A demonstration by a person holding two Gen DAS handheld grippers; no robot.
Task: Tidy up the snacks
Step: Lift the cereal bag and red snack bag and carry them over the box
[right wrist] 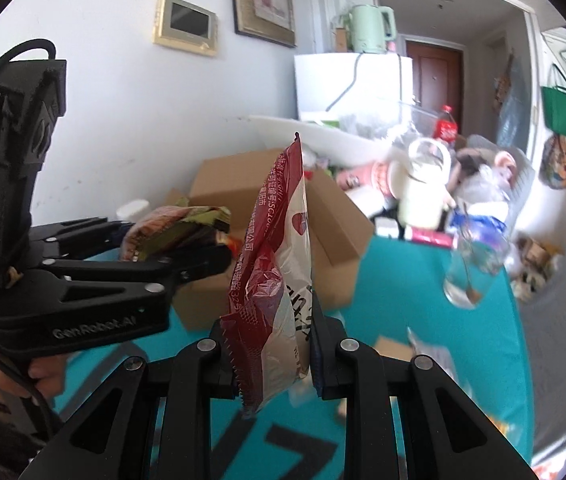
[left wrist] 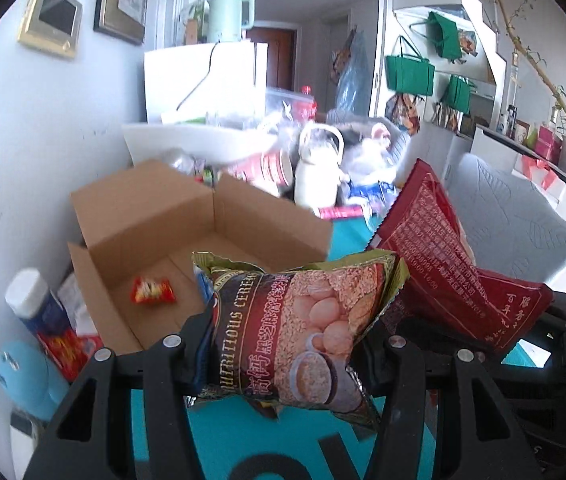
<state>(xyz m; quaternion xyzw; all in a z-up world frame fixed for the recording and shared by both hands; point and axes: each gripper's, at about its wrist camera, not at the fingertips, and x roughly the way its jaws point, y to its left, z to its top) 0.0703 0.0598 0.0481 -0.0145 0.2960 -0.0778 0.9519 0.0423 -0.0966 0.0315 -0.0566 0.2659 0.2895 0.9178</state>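
The left tool (left wrist: 283, 344), two matte black fingers with round metal rivets, is clamped on a glossy cereal packet (left wrist: 303, 328), a puffy pillow-shaped pouch with crimped olive-green edges and a printed picture of oat flakes; the packet hangs in the air above the teal bench (left wrist: 243, 440), in front of the box. The right tool (right wrist: 271, 360) is closed tight on a thin red-and-white snack bag (right wrist: 279, 264), a crinkled plastic film pouch with a serrated seal, standing upright on its edge between the fingers and raised over the same bench. In the left wrist view this bag shows as a broad red sheet covered in fine white print, just to the right of the cereal packet. Behind both lies an open cardboard box (left wrist: 155, 216), plain brown corrugated board with raised flaps, resting on the bench against the white wall; on its flat floor lies one small shiny red sachet (left wrist: 152, 290). A clear drinking glass (right wrist: 475, 268) with a spoon in it stands farther right on the bench, near a cream-coloured kettle (right wrist: 423, 196).
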